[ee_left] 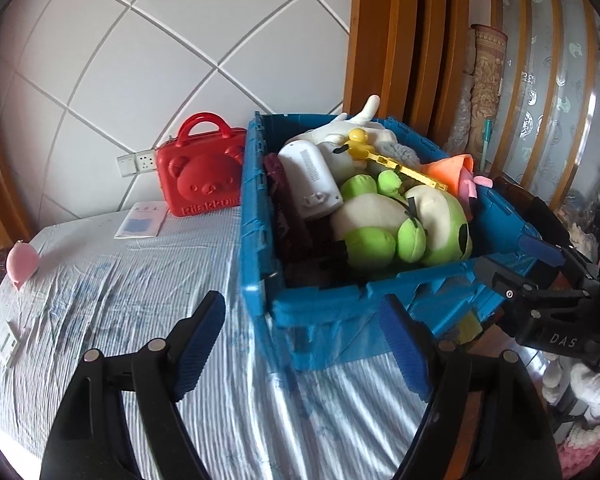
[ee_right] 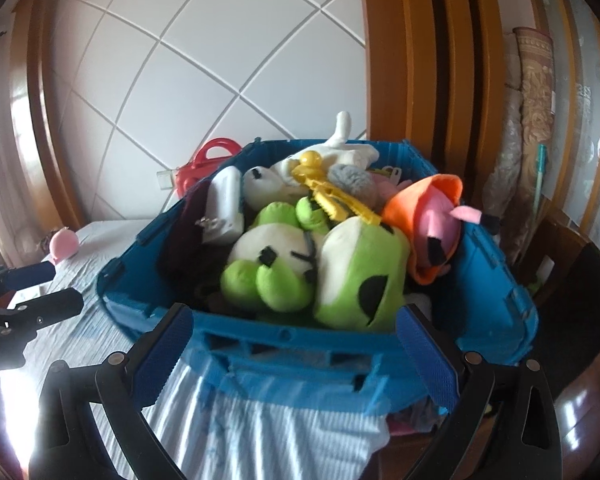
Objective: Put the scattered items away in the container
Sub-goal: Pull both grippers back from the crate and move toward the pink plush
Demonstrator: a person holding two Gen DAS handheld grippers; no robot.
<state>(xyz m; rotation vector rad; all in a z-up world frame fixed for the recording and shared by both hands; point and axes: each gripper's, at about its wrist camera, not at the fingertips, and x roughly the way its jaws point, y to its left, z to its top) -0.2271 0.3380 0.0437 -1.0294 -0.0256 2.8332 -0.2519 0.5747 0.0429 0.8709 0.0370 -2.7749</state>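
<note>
Lying at nine o'clock of the blue crate (ee_left: 260, 216), a booklet (ee_left: 142, 220) is seen only by the left wrist. Green frog (ee_right: 320, 264) fills it. Left gripper (ee_left: 302, 344) and right gripper (ee_right: 296, 360) are spread, empty.

Striped bed (ee_left: 140, 304); blue crate (ee_left: 256, 216), red case (ee_left: 200, 176), booklet (ee_left: 142, 220), pink toy (ee_left: 22, 266)

1. The left wrist view looks from low over the bed (ee_left: 100, 288) toward the headboard wall, close to the blue crate's (ee_left: 320, 308) near left corner.
2. The right wrist view faces the crate's (ee_right: 300, 352) near rim head-on, very close.
3. Both views share the crate, the green plush frog (ee_left: 404, 228) (ee_right: 320, 272) and the wall.
</note>
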